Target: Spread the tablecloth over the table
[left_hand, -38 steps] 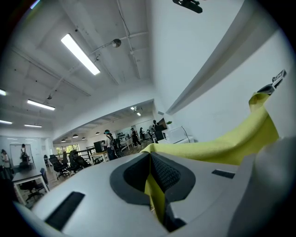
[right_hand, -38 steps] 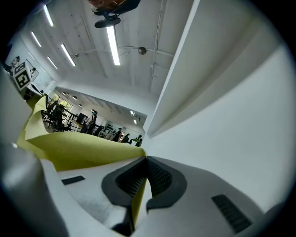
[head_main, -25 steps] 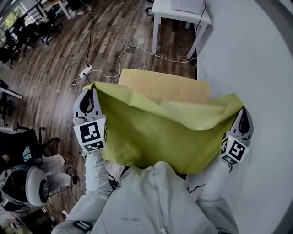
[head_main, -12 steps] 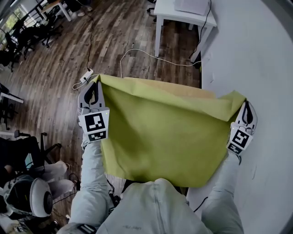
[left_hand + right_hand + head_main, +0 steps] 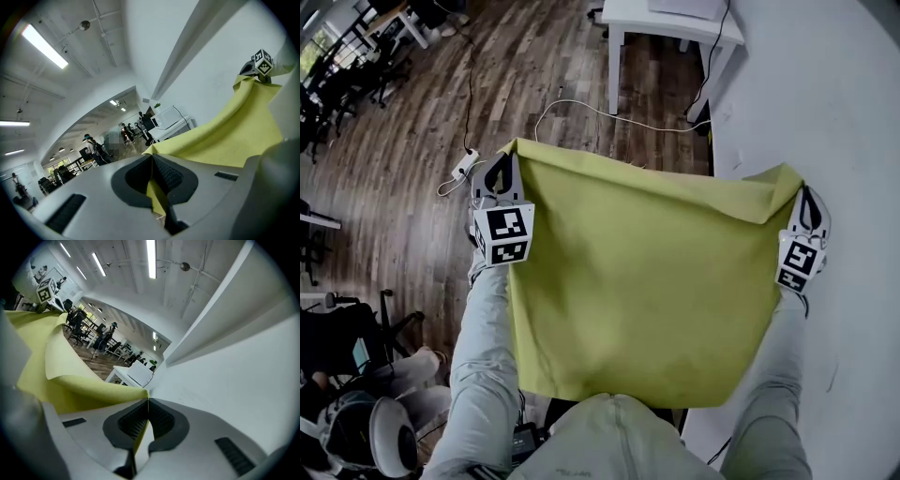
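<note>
A yellow-green tablecloth [image 5: 637,272] hangs stretched flat between my two grippers in the head view and hides the table beneath it. My left gripper [image 5: 502,169] is shut on its far left corner. My right gripper [image 5: 807,195] is shut on its far right corner, close to the white wall. In the left gripper view the cloth [image 5: 225,138] runs from my jaws across to the other gripper's marker cube [image 5: 261,62]. The right gripper view shows the cloth [image 5: 70,376] pinched between the pads and curling away to the left.
A white wall [image 5: 834,103] runs down the right side. A white table [image 5: 670,23] stands farther off, with a white cable [image 5: 581,108] and power strip [image 5: 457,169] on the wood floor. Chairs and gear [image 5: 356,422] sit at lower left.
Both grippers moved forward and down with the cloth. The sagging fold in the cloth has pulled taut, and the wooden tabletop seen earlier is now covered.
</note>
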Available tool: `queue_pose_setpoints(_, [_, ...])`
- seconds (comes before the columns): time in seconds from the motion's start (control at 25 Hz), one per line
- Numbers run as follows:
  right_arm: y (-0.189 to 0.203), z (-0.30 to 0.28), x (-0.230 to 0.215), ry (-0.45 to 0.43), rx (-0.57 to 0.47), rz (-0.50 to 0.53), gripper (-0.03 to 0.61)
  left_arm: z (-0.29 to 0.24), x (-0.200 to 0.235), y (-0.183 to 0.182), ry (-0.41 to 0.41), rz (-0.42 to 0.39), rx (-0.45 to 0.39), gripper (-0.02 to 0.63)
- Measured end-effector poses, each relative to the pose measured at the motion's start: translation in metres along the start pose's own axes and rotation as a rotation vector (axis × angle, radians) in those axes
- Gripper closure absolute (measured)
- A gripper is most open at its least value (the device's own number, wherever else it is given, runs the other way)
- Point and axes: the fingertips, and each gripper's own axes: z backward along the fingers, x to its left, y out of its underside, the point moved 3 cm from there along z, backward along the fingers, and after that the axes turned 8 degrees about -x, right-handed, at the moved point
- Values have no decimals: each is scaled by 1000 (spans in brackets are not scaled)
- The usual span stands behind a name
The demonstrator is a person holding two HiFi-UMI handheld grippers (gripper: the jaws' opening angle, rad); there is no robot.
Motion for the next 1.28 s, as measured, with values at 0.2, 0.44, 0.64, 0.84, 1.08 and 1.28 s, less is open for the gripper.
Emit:
queue_pose_setpoints(0.2, [16,-40,11,-10,24,5,557,-48,-4,15,18,-26,7,588])
queue_pose_setpoints(0.44, [35,-86,28,-47,46,-21,557,-102,-6,34,34,-60,34,588])
queue_pose_setpoints(0.64, [55,-114,46,-72,77,-20,557,-139,-13,54,58,-69,67,588])
queue_pose_setpoints(0.84, [91,-119,82,-140,159,-46,557,-150,-42,88,110,-71,133,588])
queue_pose_setpoints(1.08, [125,-113,134,-255,259,-81,555,-148,-73,130,176,-72,217,588])
queue_pose_setpoints(1.28, [138,-109,158,-326,320,-92,555,-145,-83,146,202,-79,260,586])
